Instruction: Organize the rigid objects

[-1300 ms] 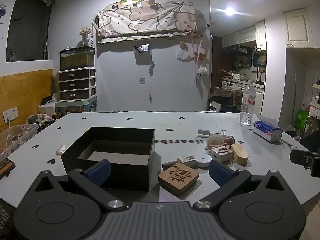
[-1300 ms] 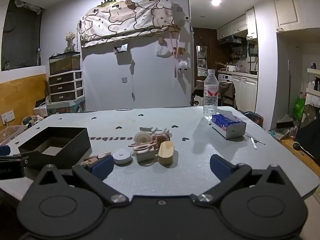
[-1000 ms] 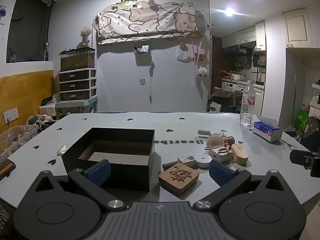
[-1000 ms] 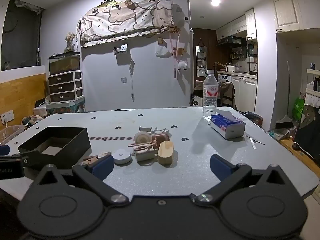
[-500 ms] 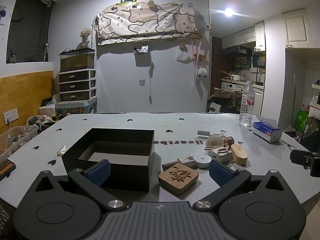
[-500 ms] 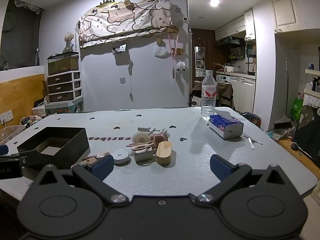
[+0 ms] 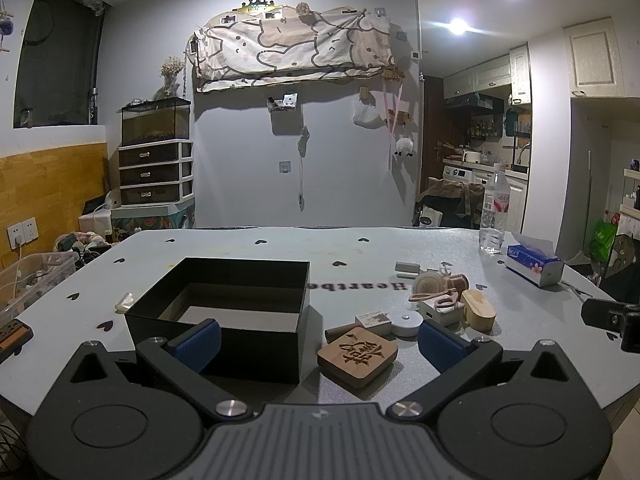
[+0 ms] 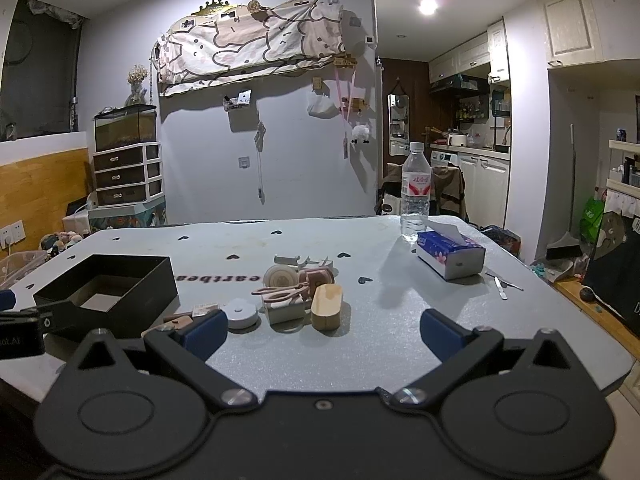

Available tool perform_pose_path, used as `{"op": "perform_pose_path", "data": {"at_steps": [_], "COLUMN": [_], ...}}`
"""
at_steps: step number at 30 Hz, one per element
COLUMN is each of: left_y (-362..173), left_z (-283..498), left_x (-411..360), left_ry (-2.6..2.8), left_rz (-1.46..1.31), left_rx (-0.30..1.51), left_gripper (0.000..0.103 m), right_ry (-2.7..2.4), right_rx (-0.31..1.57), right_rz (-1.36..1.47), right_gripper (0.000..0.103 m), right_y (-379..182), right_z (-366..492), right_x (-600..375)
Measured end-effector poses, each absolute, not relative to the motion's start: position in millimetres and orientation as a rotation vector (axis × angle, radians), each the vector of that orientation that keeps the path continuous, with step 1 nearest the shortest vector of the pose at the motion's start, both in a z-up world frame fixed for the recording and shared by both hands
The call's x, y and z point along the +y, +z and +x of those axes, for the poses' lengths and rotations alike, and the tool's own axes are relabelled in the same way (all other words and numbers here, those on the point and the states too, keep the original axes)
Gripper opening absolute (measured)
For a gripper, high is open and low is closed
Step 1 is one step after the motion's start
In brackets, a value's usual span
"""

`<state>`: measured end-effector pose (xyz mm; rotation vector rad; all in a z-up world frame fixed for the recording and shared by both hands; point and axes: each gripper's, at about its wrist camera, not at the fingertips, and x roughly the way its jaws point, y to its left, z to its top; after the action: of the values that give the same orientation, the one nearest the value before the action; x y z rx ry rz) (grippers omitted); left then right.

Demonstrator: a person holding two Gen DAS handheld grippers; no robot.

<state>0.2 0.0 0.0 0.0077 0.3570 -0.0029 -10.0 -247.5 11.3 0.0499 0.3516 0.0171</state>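
Observation:
An open black box point(image 7: 224, 304) stands on the grey table, empty inside; it also shows in the right wrist view point(image 8: 108, 292). A carved wooden square coaster point(image 7: 358, 356) lies just right of the box, between my left gripper's open fingers. Behind it lies a cluster: white round puck point(image 7: 406, 320), small white box with pink scissors point(image 8: 282, 300), wooden oval block point(image 8: 326, 306), wooden spool point(image 8: 280, 278). My left gripper point(image 7: 318, 342) is open and empty. My right gripper point(image 8: 322, 332) is open and empty, just in front of the cluster.
A tissue pack point(image 8: 450, 254) and a water bottle point(image 8: 415, 192) stand at the table's far right. Small metal tools point(image 8: 502, 280) lie near the right edge. A clear plastic bin point(image 7: 32, 276) sits off the table's left side.
The right wrist view has shifted slightly, with the cluster a little lower and nearer. The left gripper has barely moved. Both grippers stay open.

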Motion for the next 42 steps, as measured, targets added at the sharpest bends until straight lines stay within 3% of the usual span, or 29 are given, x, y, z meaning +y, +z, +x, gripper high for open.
{"op": "perform_pose_path", "data": {"at_steps": [42], "left_y": [18], "left_z": [-10], "left_x": [4], "left_ry": [-0.003], "left_rz": [0.013], "left_rx": [0.346], "left_gripper": [0.103], "right_ry": [0.016], "right_rx": [0.345], "right_rz": [0.049], "right_gripper": [0.103], "right_y": [14], "right_z": [-11], "right_x": [-253]}}
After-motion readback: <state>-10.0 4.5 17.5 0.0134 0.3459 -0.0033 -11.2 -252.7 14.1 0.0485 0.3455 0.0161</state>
